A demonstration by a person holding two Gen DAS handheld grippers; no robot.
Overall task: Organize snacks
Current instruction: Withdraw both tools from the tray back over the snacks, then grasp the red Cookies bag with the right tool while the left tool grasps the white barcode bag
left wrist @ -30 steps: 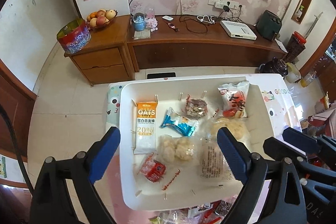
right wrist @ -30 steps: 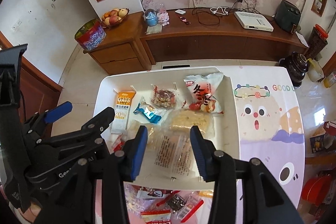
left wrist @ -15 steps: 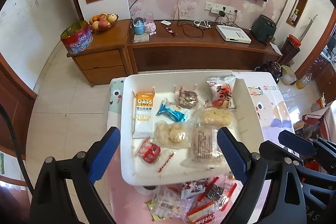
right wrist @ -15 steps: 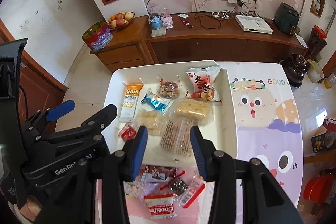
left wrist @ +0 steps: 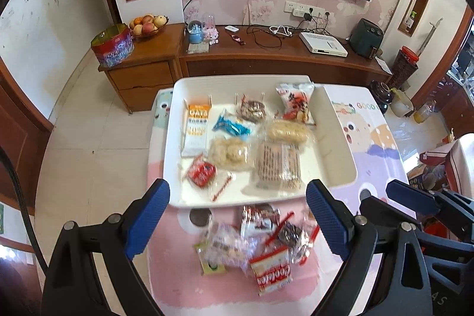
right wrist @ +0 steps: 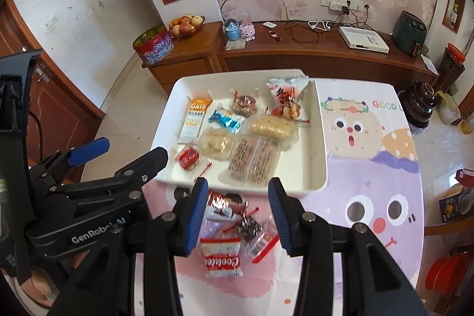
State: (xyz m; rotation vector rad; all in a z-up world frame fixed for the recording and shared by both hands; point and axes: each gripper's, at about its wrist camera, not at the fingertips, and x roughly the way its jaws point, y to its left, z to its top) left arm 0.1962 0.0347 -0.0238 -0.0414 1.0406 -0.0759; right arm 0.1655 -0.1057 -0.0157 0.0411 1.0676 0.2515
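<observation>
A: Since the earlier frame both grippers had drawn back from the white tray (left wrist: pixel 340 138), so the loose heap of snacks (left wrist: pixel 260 242) in front of it came fully into view.

B: Where did the snacks sit?

A: Most lay inside the tray: an orange oats bar (left wrist: pixel 197 123) at the left, a blue wrapper (left wrist: pixel 232 126) beside it, a red-and-white bag (left wrist: pixel 296 102) at the far right, a long clear pack (left wrist: pixel 278 165) nearest. The heap, with a Cookies packet (right wrist: pixel 222 259), lay on the pink part of the bench (right wrist: pixel 370 168), just in front of the tray.

B: And the fingers?

A: The left gripper (left wrist: pixel 237 221) had its fingers spread wide, empty, above the heap. The right gripper (right wrist: pixel 237 212) held its fingers partly apart, pinching nothing, over the same heap.

B: Beyond that?

A: A wooden TV cabinet (left wrist: pixel 266 55) along the wall.
</observation>
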